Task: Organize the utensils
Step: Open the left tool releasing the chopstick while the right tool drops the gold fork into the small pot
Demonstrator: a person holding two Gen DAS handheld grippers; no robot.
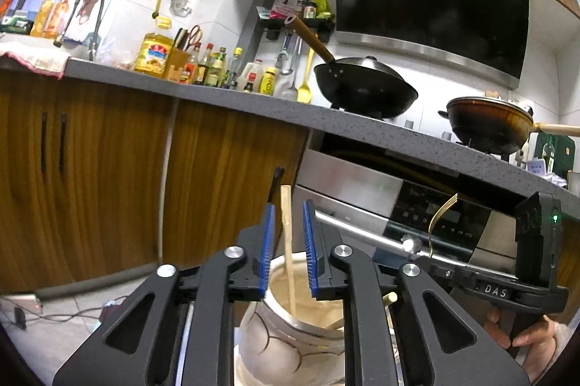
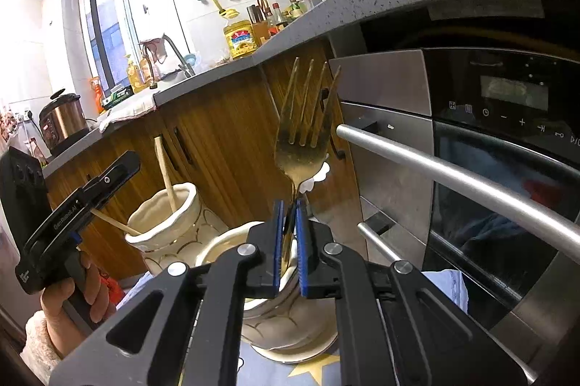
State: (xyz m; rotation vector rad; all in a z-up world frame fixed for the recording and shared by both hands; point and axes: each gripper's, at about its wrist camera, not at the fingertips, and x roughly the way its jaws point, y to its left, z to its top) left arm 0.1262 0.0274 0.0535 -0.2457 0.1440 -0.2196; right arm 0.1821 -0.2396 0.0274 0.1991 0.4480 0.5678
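Note:
My left gripper (image 1: 288, 250) is open above a cream ceramic jar (image 1: 290, 339). A wooden chopstick (image 1: 288, 241) stands in that jar, between the blue pads without touching them. The same jar (image 2: 170, 230) and chopstick (image 2: 165, 172) show in the right wrist view, with a second chopstick (image 2: 116, 222) leaning over the rim by the left gripper (image 2: 78, 204). My right gripper (image 2: 290, 241) is shut on the handle of a gold fork (image 2: 304, 128), tines up, over a second cream jar (image 2: 286, 317). The right gripper (image 1: 471, 277) and fork (image 1: 440, 212) show at right in the left wrist view.
A built-in oven with a steel bar handle (image 2: 453, 172) is close on the right. Wooden cabinet doors (image 1: 108, 186) stand behind the jars. The grey countertop edge (image 1: 326, 117) overhangs above, holding woks and bottles. The jars stand on a blue cloth with yellow stars (image 2: 308, 368).

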